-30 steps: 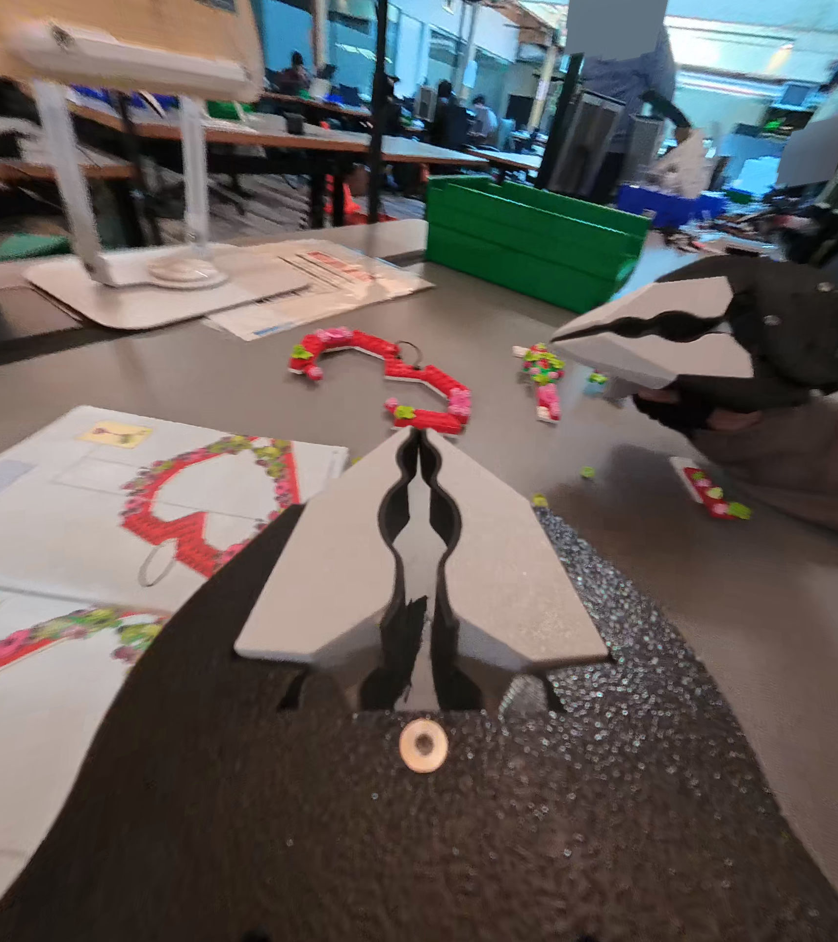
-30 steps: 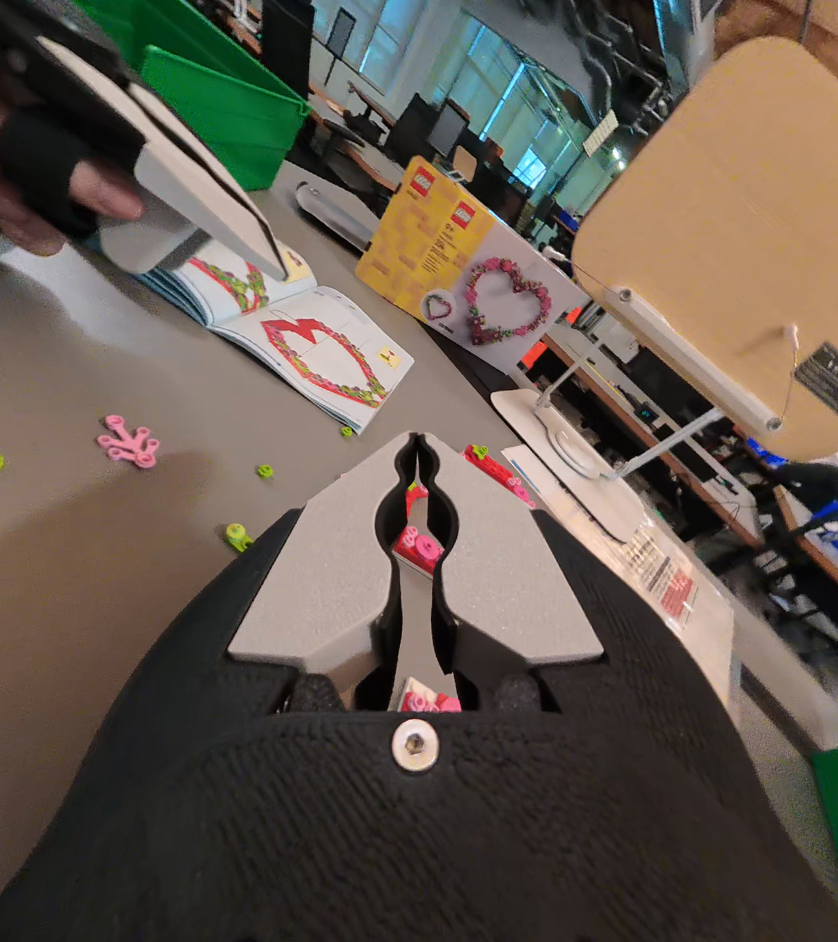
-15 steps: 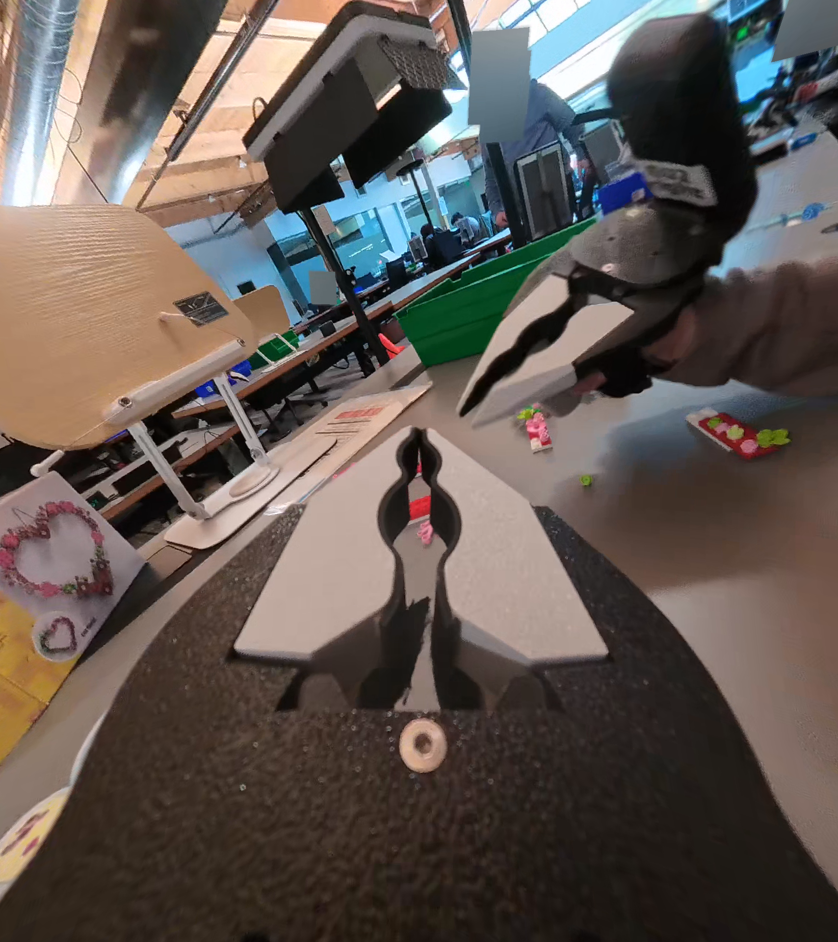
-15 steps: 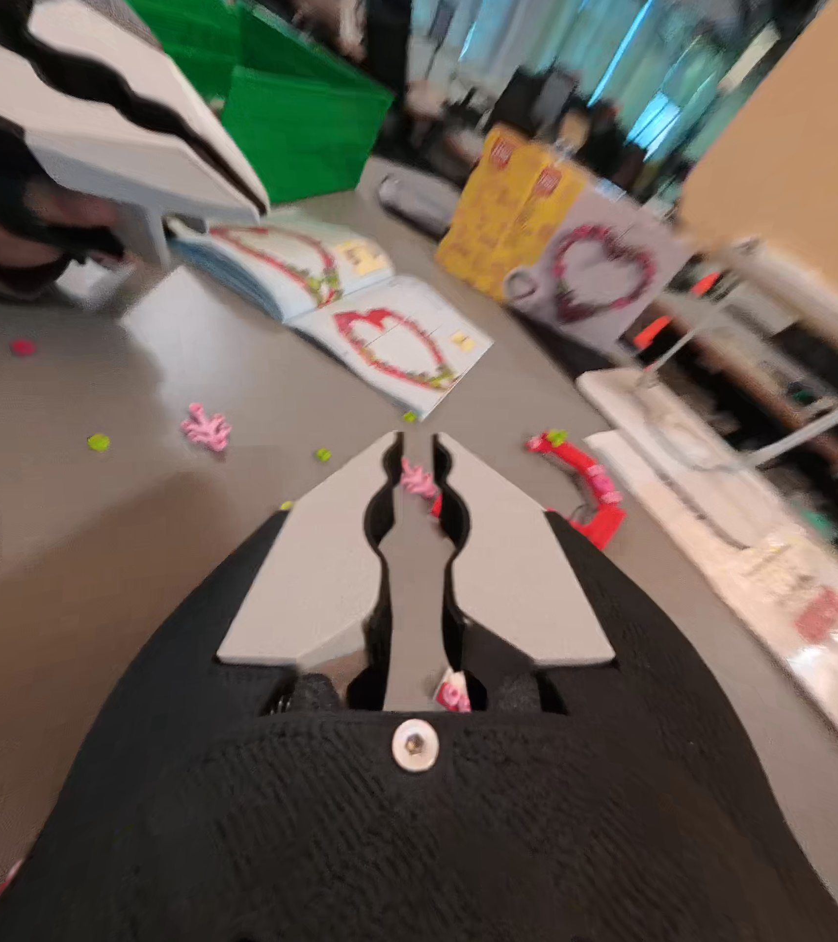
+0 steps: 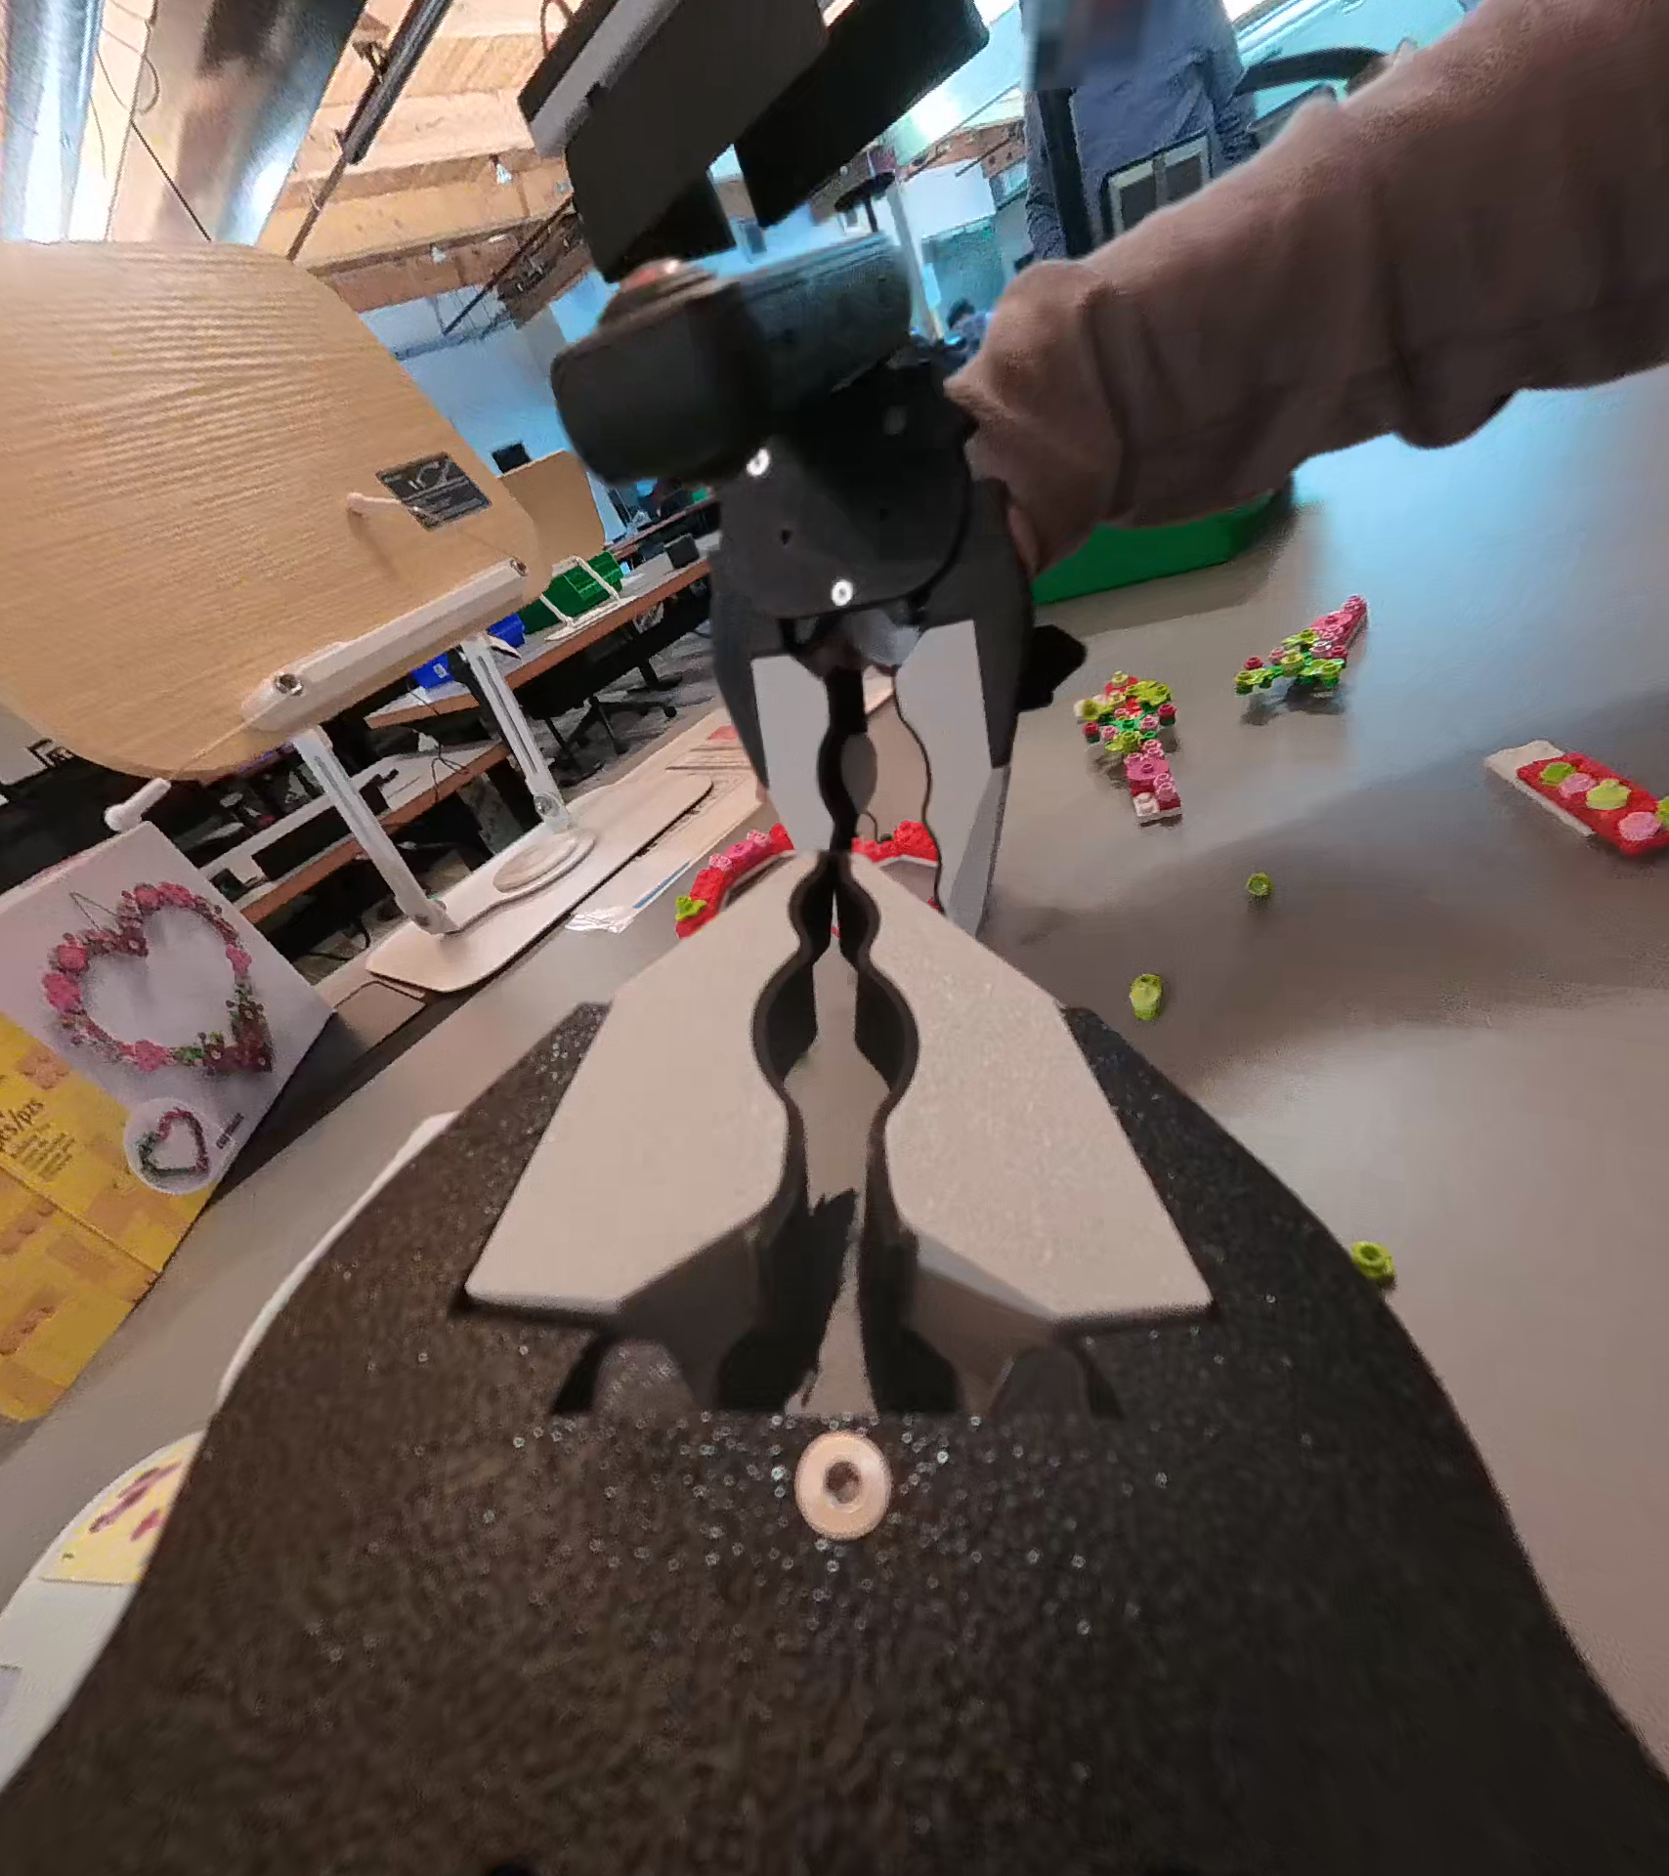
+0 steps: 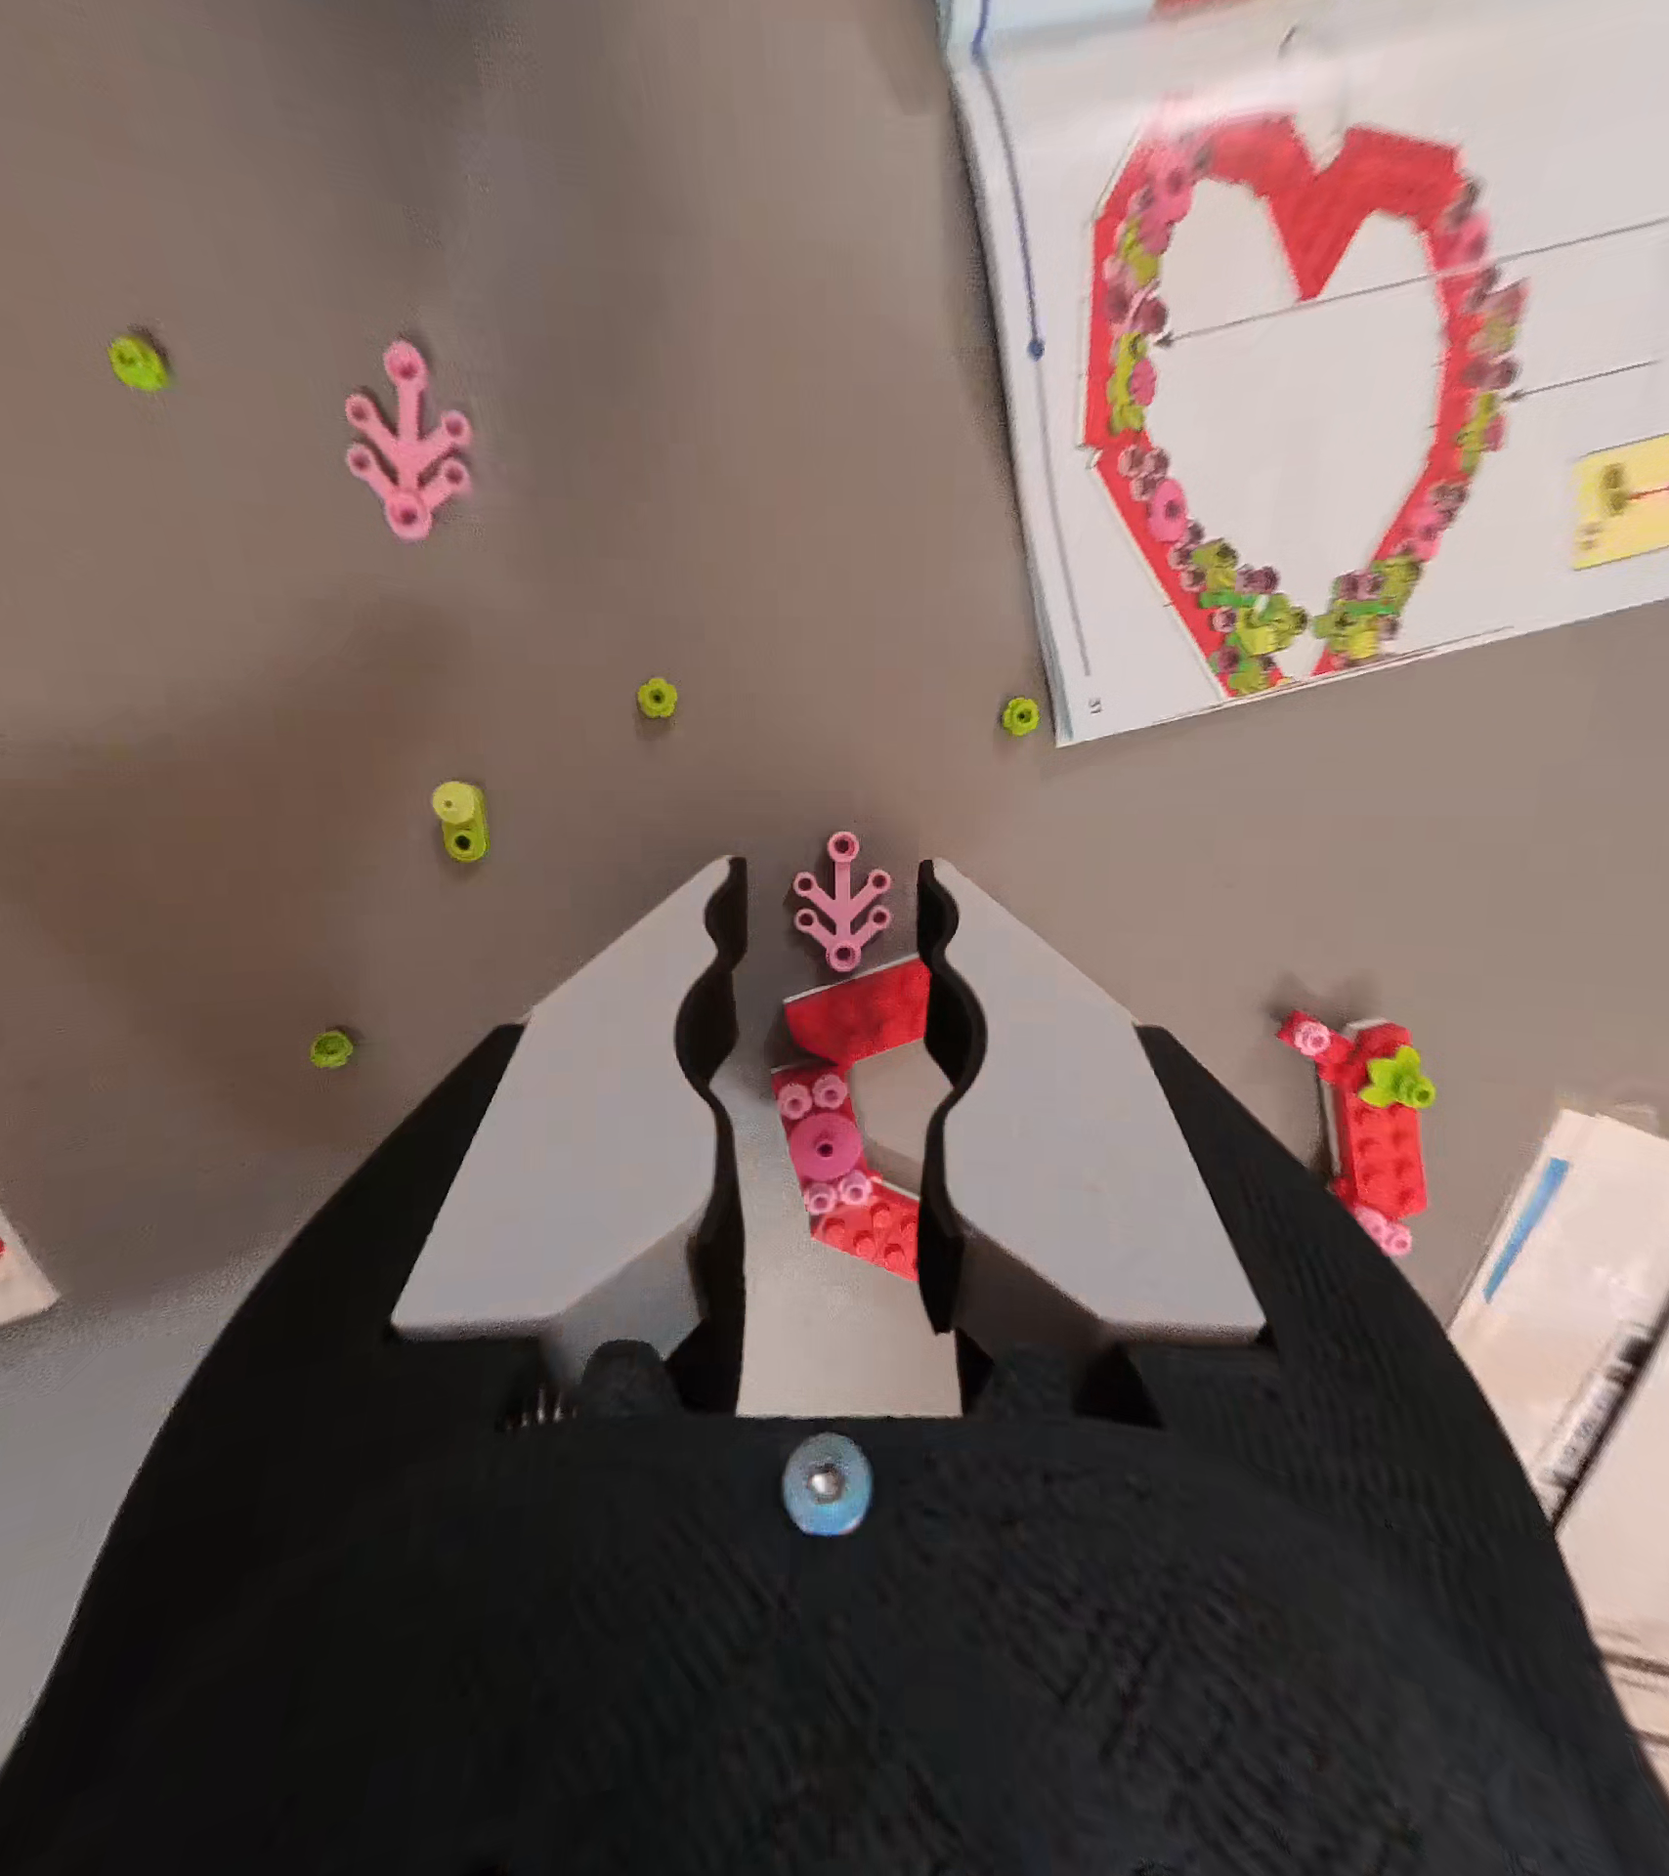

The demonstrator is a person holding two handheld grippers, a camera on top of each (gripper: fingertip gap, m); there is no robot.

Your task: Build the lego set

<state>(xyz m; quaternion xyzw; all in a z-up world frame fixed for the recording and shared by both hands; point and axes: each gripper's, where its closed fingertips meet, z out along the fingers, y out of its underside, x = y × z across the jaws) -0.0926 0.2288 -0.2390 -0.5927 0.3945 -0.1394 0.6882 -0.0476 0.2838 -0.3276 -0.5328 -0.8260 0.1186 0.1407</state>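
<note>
Right tongs over the red heart segment; left tongs idle.

Left wrist view: the left tongs [image 5: 836,863] are pinched narrow and empty, pointing at the right tongs [image 5: 871,822], which hang fingers-down over the desk [image 5: 1419,1066]; flowered red strips [image 5: 1612,802] lie well apart to the right, and the set's box [image 5: 49,1137] stands at left.
Right wrist view: the right tongs [image 6: 828,883] are spread wide, holding nothing, straddling the curved red heart segment [image 6: 851,1117], with a pink leaf piece [image 6: 843,903] just beyond its end and the open instruction booklet [image 6: 1369,355] farther off. The segment looks light, rigid and smooth-sided, and its joints may pop apart, so grip across a plain red plate, not the flower studs.
</note>
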